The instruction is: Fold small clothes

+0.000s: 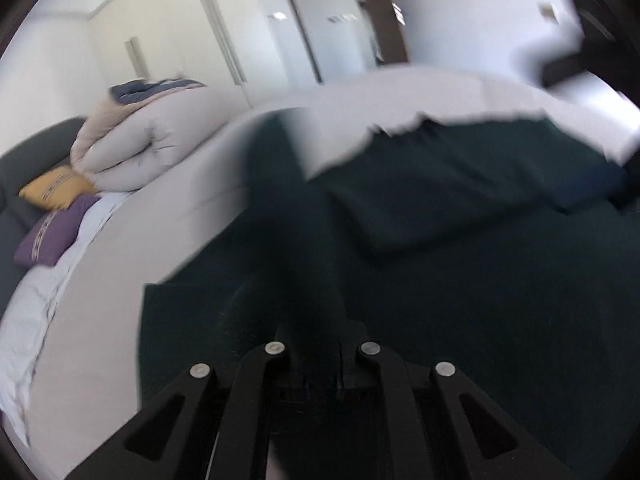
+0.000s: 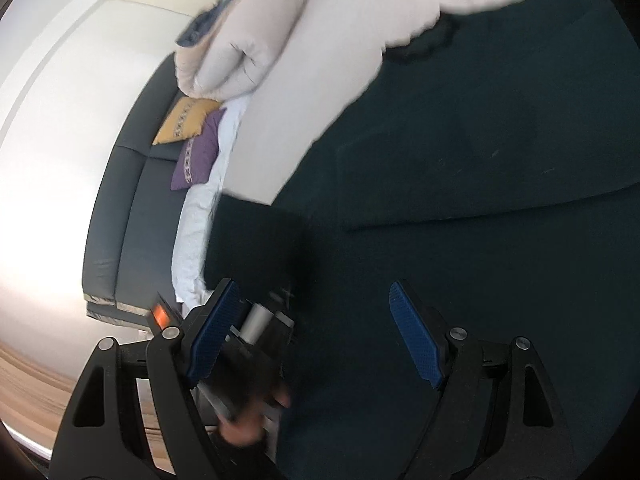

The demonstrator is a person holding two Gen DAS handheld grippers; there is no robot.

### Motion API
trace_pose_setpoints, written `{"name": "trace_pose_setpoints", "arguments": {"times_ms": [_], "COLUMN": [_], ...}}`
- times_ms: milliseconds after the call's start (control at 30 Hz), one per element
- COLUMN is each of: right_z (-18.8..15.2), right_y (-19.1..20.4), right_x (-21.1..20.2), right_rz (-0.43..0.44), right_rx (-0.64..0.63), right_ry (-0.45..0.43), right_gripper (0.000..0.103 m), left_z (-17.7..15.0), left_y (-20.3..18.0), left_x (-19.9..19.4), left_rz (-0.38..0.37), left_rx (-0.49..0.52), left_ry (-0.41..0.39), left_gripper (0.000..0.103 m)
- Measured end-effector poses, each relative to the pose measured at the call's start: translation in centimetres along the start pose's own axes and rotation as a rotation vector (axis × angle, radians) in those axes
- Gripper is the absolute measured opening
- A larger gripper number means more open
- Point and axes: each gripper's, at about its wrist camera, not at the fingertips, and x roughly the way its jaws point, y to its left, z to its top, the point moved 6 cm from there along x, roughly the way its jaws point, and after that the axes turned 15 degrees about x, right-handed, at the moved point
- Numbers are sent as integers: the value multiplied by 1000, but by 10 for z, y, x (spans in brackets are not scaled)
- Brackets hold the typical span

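Left wrist view: left tongs (image 1: 320,344) pressed together on a fold of the dark green garment (image 1: 460,240); a strip of the cloth rises from between the fingers, which are hidden under it. The garment lies spread on the pale bed (image 1: 160,208), with one layer folded over on top at the upper right. Frame is motion-blurred.

Right wrist view: right tongs (image 2: 316,336) spread wide, blue ribbed pads (image 2: 416,340) facing each other, nothing between them. They hang just above the same dark green garment (image 2: 500,140), which fills most of the frame; a fold edge runs across it. Between the right fingers, low in the frame, the person's hand (image 2: 252,412) and part of the other gripper's hardware show, blurred.

Background: rolled beige duvet (image 1: 132,148), yellow cushion (image 1: 56,190) and purple cushion (image 1: 50,232) resting against a dark headboard (image 2: 120,208); white wardrobe doors (image 1: 180,40) behind.

The cushions carry a patterned band; no lettering, brand or label is legible anywhere.
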Motion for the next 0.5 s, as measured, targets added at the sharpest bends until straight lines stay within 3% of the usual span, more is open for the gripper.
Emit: {"name": "trace_pose_setpoints", "arguments": {"times_ms": [200,333,500], "right_z": [19,23,19], "right_y": [-19,-33,-35], "right_x": [59,80,88], "right_rz": [-27,-88,-79], "right_rx": [89,131,189], "right_ry": [67,66,72], "right_gripper": [78,76,75], "left_z": [-4,-11,-15], "left_y": [5,17,38], "left_x": [-3,-4,6], "left_rz": [-16,-81,-151], "left_rx": [-43,-142,-252], "left_ry": [-6,6,32], "left_gripper": [16,34,35]}}
